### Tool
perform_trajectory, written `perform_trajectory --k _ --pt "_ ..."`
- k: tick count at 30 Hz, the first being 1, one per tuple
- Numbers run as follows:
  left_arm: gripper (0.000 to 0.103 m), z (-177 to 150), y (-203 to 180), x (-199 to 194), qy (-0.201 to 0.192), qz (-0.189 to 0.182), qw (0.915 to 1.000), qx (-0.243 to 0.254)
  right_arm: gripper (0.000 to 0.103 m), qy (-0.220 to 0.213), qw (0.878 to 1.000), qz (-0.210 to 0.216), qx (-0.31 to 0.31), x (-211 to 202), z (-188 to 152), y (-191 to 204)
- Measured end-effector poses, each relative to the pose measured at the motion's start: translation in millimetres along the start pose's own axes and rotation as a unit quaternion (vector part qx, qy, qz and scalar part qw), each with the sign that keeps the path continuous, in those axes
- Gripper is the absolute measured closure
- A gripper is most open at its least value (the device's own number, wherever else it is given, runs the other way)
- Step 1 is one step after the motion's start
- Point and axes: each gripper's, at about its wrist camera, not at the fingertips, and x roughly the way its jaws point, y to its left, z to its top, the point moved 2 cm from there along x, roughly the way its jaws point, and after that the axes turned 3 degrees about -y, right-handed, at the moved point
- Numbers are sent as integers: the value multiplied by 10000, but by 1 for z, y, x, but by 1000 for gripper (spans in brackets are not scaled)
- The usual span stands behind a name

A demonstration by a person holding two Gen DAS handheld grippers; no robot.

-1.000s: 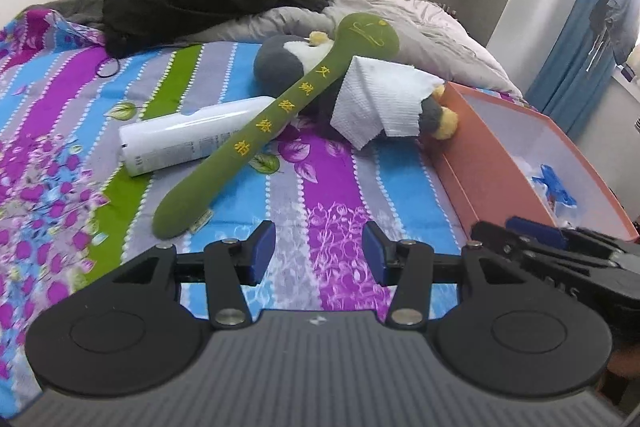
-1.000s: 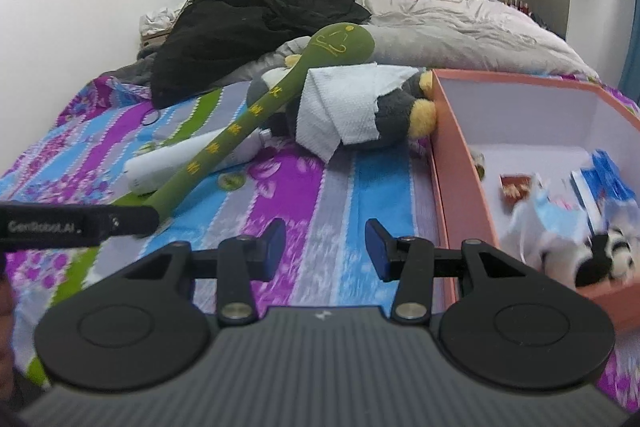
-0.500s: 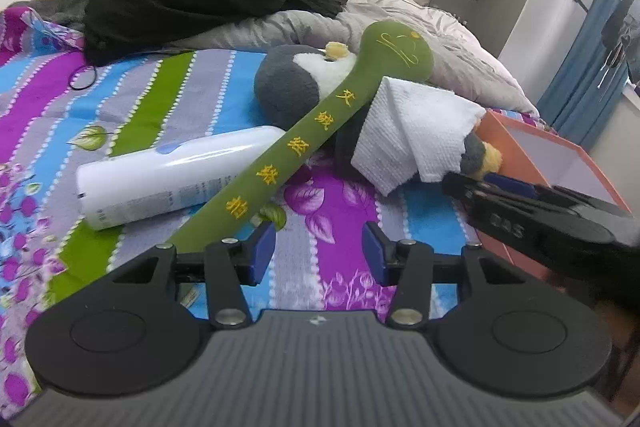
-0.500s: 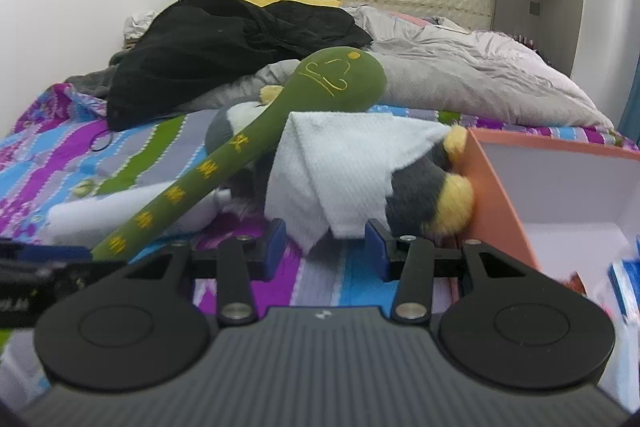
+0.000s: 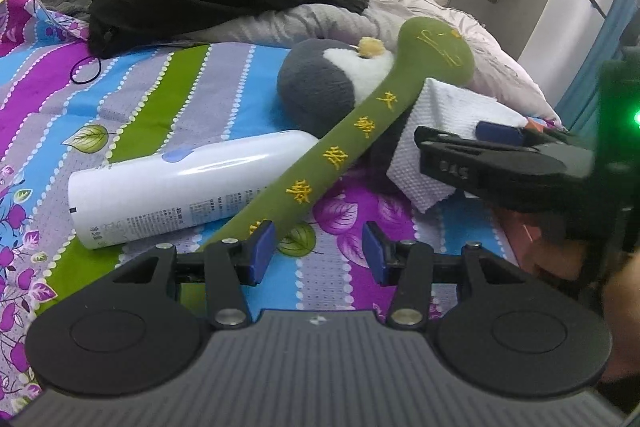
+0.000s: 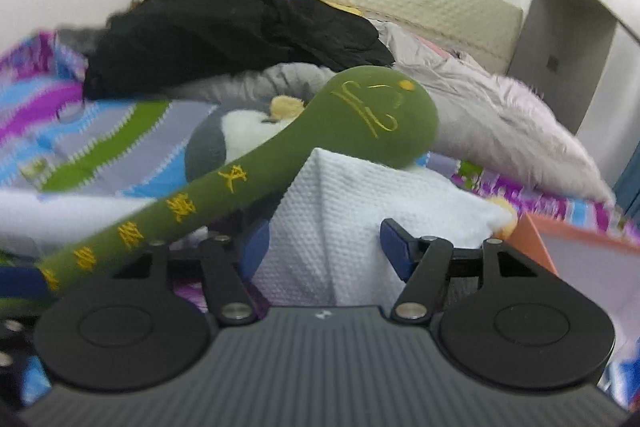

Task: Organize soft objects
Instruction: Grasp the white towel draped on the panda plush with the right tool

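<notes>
1. The right gripper [image 6: 320, 247] has just been opening; its jaws stand apart with the white cloth [image 6: 352, 211] in the gap, pads probably not yet pressing, though the view is blurred; it could pinch the cloth alone and leave the grey plush [image 6: 216, 143] behind.
2. The left gripper [image 5: 318, 253] is half open and empty; the green plush mallet [image 5: 352, 143] runs from its left finger up and away, resting on the white bottle [image 5: 192, 187]; lifting it may roll the bottle across the bed [image 5: 120, 99].

Mid-frame, a green plush snake [image 5: 352, 143] lies diagonally over a white spray can [image 5: 188, 187] and grey penguin plush [image 5: 320, 83] on the striped bedsheet [image 5: 132, 95].
</notes>
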Motion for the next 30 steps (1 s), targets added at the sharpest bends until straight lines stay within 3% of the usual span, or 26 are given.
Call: perform_trajectory --k 5,9,16,30 --pt "49 0 6 2 -9 -25 10000 -89 41 31 9985 -212 -495 10 -5 6" --pt "49 0 6 1 -4 6 10000 -88 61 33 9954 -459 -835 11 -7 9" --pt "49 -3 6 -5 6 11 9999 -128 89 -6 9939 -475 -995 3 -8 5" --pt "49 -3 -16 -59 -34 -111 9999 -64 91 126 9997 182 46 -73 6 -11"
